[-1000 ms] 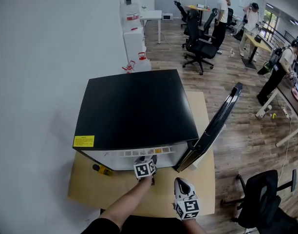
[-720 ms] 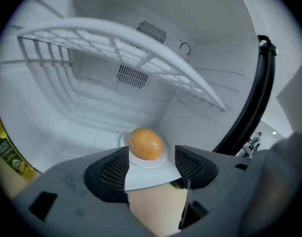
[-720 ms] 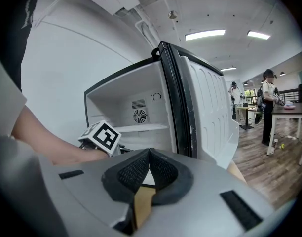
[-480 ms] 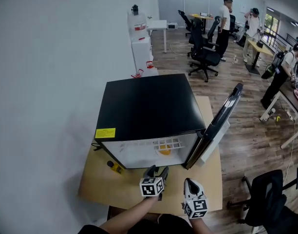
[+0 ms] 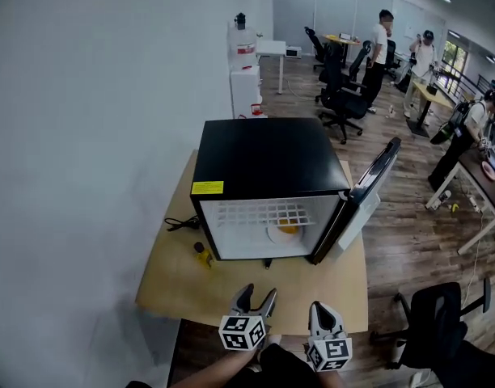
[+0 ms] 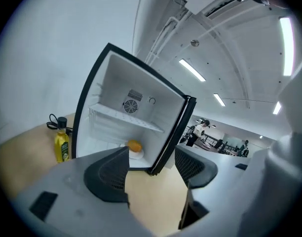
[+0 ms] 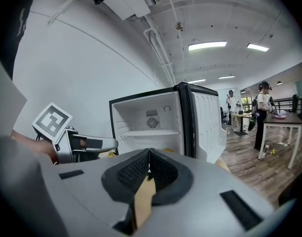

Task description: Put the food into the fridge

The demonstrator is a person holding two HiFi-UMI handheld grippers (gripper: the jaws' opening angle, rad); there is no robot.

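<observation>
The light wooden table [image 5: 171, 285] carries a black fridge [image 5: 268, 148] set toward its far side, at 12 o'clock from both grippers. The fridge door [image 5: 367, 194] stands swung open at the cabinet's 3 o'clock side, showing a white interior with a wire shelf. Over the table's near edge, the left gripper [image 5: 256, 296] hovers with its jaws wide apart and only bare tabletop between them. The right gripper [image 5: 321, 307] is just beside it at 3 o'clock, its jaws pressed together on nothing. On the fridge floor lies a white plate [image 5: 273, 235] bearing the orange food [image 5: 287, 229]. This sits at about 12 o'clock from the left gripper and 11 o'clock from the right, well apart from both. A small yellow oil bottle [image 5: 202, 255] stands upright on the table by the fridge's front left corner, at 10 o'clock from the left gripper.
</observation>
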